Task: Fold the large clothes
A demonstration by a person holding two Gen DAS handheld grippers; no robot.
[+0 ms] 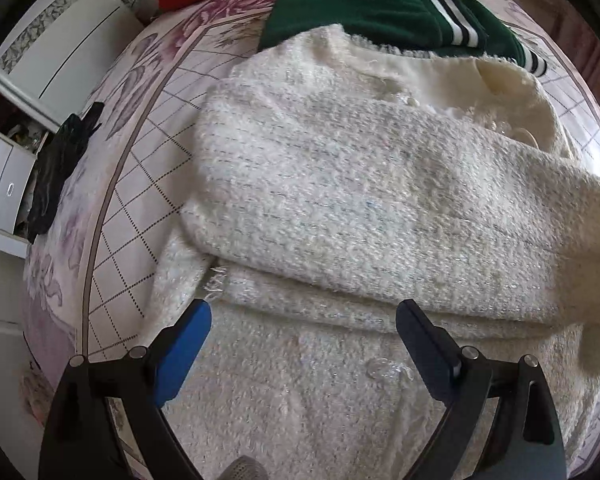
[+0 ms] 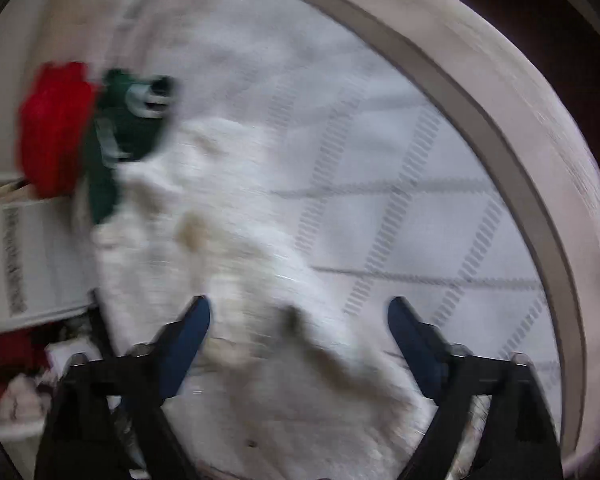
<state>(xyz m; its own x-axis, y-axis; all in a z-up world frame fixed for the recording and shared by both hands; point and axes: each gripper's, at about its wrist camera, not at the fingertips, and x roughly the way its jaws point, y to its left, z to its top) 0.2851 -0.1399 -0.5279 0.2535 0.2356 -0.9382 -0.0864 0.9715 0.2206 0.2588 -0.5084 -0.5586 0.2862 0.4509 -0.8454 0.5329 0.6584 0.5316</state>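
Where the patterned bedspread (image 1: 148,128) spreads widest, we see the white knitted garment (image 1: 340,184) lying partly folded on it, a green striped garment (image 1: 380,4) beyond — our left gripper (image 1: 303,320) and right gripper (image 2: 299,318) both spread wide, gripping nothing.

A fuzzy, rough-woven cream cloth shot with glinting threads is seen in the white garment (image 1: 340,184), a soft matt knit in the green garment (image 1: 360,4), a smooth printed cloth on the bed (image 1: 140,184), and matt blue plastic on the fingers (image 1: 184,344).
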